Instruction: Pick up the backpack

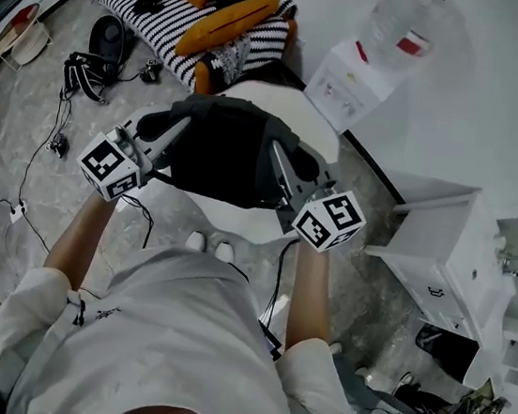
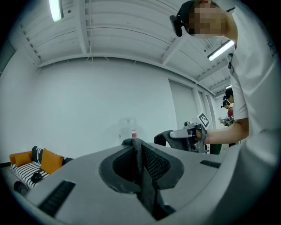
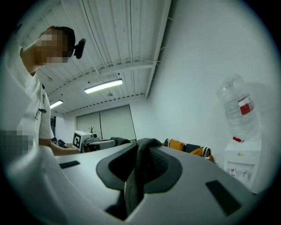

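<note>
No word, number or brand could be read anywhere in the views. The left marker cube (image 1: 110,167) and the right marker cube (image 1: 330,220) carried only black-and-white square patterns, no letters, and the red label (image 1: 412,44) on the water bottle (image 1: 402,17) was too blurred to make out. A small dark mark (image 1: 105,312) on the person's white shirt (image 1: 185,334) was possibly print, but too small to read.

Your backpack (image 1: 224,149) is dark grey-black, soft and slumped — it hangs spread between your left gripper (image 1: 167,132) and right gripper (image 1: 281,162), a fold of its fabric pinched in each, over the middle of the white table (image 1: 247,226).
</note>
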Action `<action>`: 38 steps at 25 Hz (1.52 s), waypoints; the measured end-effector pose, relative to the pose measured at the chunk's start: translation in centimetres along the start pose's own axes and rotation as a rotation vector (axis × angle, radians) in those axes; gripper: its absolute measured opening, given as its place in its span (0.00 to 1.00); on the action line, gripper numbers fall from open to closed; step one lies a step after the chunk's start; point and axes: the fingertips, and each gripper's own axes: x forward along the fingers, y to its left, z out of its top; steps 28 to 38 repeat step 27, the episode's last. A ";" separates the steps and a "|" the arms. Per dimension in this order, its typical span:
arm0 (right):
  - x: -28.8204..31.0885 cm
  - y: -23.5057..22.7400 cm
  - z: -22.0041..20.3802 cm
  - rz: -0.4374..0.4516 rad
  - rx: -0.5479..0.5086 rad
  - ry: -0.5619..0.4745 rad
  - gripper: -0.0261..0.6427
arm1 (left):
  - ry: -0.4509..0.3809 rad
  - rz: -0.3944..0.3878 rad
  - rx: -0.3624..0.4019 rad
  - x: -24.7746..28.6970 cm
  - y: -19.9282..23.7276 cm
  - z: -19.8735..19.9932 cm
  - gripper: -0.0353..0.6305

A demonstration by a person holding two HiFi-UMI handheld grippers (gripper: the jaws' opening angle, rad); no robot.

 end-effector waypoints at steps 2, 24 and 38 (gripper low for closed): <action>0.0 0.1 1.3 -0.001 -0.017 -0.017 0.10 | -0.015 -0.009 0.022 0.1 0.0 1.2 0.10; 1.2 -0.9 2.2 -0.016 -0.047 -0.017 0.10 | -0.049 0.001 -0.010 1.2 1.7 1.3 0.10; 1.4 -1.1 1.7 -0.021 -0.044 -0.020 0.10 | -0.040 -0.004 0.011 1.3 1.8 0.9 0.10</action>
